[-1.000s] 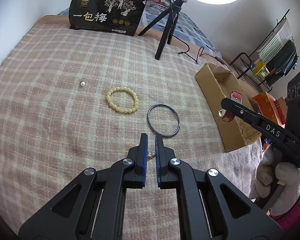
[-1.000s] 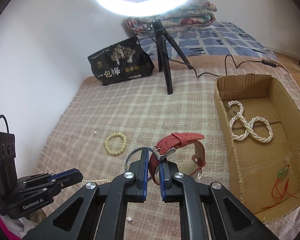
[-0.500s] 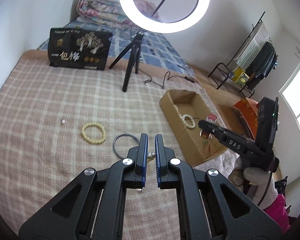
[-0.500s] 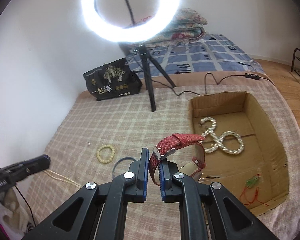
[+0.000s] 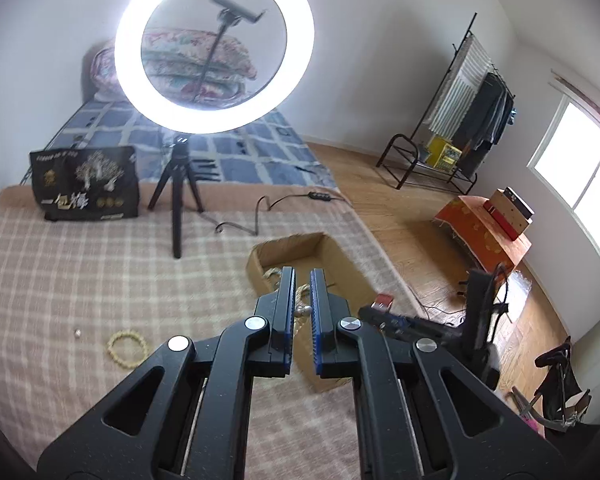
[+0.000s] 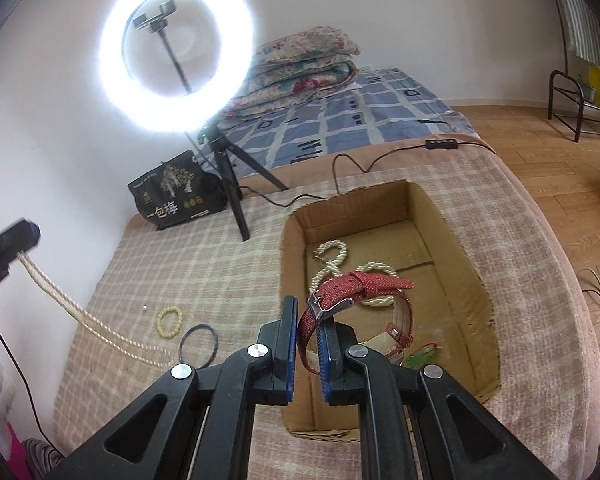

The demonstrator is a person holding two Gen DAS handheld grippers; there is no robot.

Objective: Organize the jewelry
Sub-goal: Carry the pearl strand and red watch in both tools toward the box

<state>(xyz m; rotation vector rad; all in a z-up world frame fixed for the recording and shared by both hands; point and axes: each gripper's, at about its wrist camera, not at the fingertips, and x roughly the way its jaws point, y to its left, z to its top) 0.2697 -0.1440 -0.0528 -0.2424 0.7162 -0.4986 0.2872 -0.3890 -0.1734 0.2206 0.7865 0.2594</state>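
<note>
While the cardboard box (image 6: pixel 452 248) lies open-topped on the checked blanket (image 6: pixel 204 272) of the bed, both grippers carry something toward it, which suggests the box is the collecting place for the jewelry. The right gripper (image 6: pixel 308 332) has its fingers nearly together, pinching the strap of a red watch (image 6: pixel 356 286) just below the buckle. Held by that one point, the watch hangs over the box's near end, above the pearl necklace (image 6: pixel 332 268) already inside. Its strap curves in a loop, with the long buckled end lying roughly level and pointing away to the right, while the watch face droops lower on the right side of the fingers.

The left gripper (image 5: pixel 302 300) is closed down on a long pale beaded strand (image 6: pixel 80 312). In the left wrist view only a small metal bead or clasp shows between the fingers. In the right wrist view the strand runs taut and slanted from that raised gripper down to the blanket, where its far end lies near the dark ring bangle (image 6: pixel 199 343). Its long axis therefore runs diagonally, high at the gripper and low at the bed.

Unhandled on the blanket lie a yellow bead bracelet (image 5: pixel 126 348), just beside the bangle, and a small loose pearl (image 5: pixel 77 333) farther left.
</note>
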